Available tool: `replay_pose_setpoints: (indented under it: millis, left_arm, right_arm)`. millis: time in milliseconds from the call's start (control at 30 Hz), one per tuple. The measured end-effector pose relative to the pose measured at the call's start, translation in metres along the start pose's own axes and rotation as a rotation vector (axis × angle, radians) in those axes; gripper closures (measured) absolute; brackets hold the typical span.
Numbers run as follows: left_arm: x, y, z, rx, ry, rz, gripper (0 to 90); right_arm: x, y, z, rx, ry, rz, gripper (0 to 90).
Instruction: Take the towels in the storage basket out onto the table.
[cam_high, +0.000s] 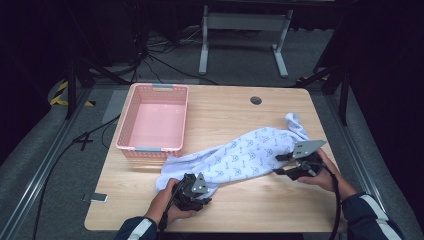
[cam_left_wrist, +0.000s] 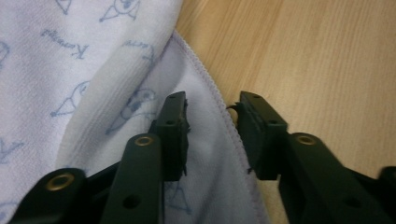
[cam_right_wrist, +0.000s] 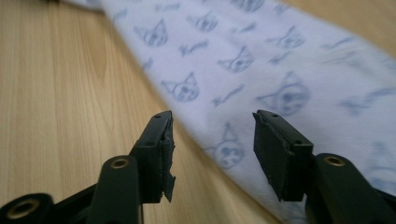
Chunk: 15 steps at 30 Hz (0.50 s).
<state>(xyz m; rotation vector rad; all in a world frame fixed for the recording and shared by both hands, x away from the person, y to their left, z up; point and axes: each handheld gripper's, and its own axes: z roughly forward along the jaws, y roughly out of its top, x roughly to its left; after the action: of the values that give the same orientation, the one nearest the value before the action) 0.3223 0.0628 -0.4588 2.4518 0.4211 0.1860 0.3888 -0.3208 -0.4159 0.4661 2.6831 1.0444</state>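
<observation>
Pink basket (cam_high: 153, 121) on wooden table (cam_high: 230, 112), phone (cam_high: 95, 198) at edge

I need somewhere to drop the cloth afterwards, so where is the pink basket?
In the high view the pink basket stands at the table's far left, beside the cloth's left end.

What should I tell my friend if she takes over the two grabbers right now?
Left gripper: jaws open around the cloth's stitched hem, not pinching.
Right gripper: jaws open over the cloth's other edge, nothing held.
The printed cloth lies stretched out across the table; the pink basket beside it holds nothing.
Done: both grippers sit at the cloth.
Left: probably grip both ends, then fold or move it.
</observation>
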Motion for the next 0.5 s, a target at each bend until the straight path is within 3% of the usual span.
replay_pose_setpoints:
  millis: [133, 267, 333, 433, 500]
  left_arm:
    - [0.004, 0.0, -0.001, -0.002, -0.003, 0.003, 83.5]
    - [0.004, 0.0, -0.012, -0.046, -0.009, 0.026, 88.4]
    - [0.005, 0.001, -0.026, -0.12, -0.003, 0.041, 88.5]
    - [0.005, 0.002, -0.041, -0.173, 0.022, 0.045, 88.5]
    - [0.006, 0.003, -0.051, -0.201, 0.04, 0.054, 88.6]
  right_arm:
    - [0.004, -0.002, 0.02, 0.028, 0.026, -0.028, 39.6]
    - [0.003, -0.004, 0.036, 0.087, -0.025, -0.07, 46.9]
    - [0.001, -0.005, 0.04, 0.087, -0.068, -0.096, 56.9]
    - [0.0, -0.007, 0.039, 0.089, -0.122, -0.12, 81.0]
    - [0.0, -0.004, 0.033, 0.075, -0.155, -0.127, 85.7]
